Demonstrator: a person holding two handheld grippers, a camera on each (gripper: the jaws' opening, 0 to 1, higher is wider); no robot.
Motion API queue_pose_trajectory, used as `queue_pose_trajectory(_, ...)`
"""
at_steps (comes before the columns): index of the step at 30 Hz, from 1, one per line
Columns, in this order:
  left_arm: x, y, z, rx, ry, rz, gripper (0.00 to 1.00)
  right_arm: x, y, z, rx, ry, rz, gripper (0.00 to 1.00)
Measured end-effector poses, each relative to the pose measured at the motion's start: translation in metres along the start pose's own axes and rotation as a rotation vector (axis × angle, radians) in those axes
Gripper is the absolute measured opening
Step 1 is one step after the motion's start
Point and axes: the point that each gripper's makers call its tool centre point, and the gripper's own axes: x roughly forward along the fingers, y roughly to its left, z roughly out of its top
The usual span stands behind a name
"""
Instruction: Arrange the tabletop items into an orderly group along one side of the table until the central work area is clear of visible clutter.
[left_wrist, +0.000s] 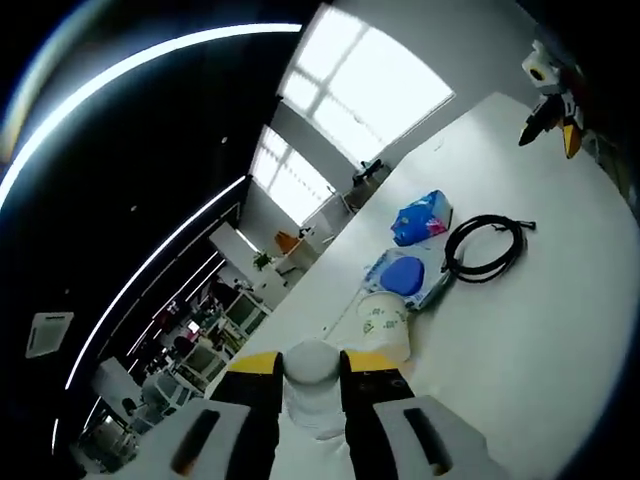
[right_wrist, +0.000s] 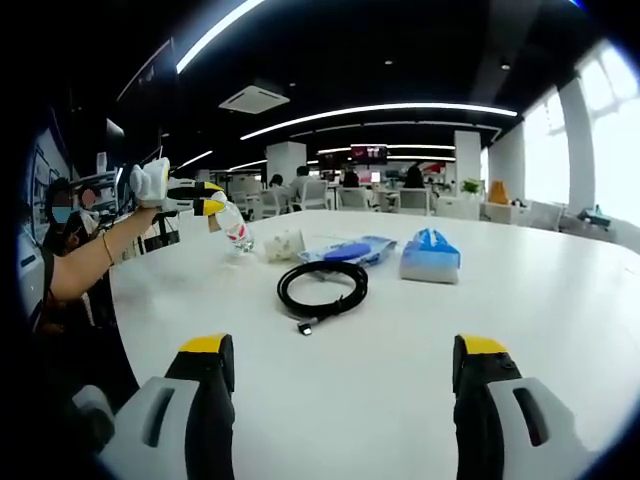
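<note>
The left claw (left_wrist: 310, 372) is closed on a clear bottle's white cap (left_wrist: 309, 365), lifted above the white surface (right_wrist: 560, 320). At its 1 o'clock lie a wipes pack (left_wrist: 405, 275), tissue pack (left_wrist: 423, 216) and coiled black cable (left_wrist: 485, 246). The right claw (right_wrist: 340, 365) gapes wide, holding nothing.

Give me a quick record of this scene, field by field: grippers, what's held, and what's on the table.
left gripper: shut on clear bottle, lifted off the table
right gripper: open, holding nothing
table: white
black cable: coiled, mid-table
blue tissue pack: beside cable
wipes pack: blue lid
paper cup: lying on its side
</note>
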Motion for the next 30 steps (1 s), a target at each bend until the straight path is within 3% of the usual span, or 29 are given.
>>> queue_pose_trajectory(30,0.001,0.017,0.000,-0.066,0.062,0.011,0.20,0.000,-0.003,-0.003,0.005,-0.007,-0.004,0.87)
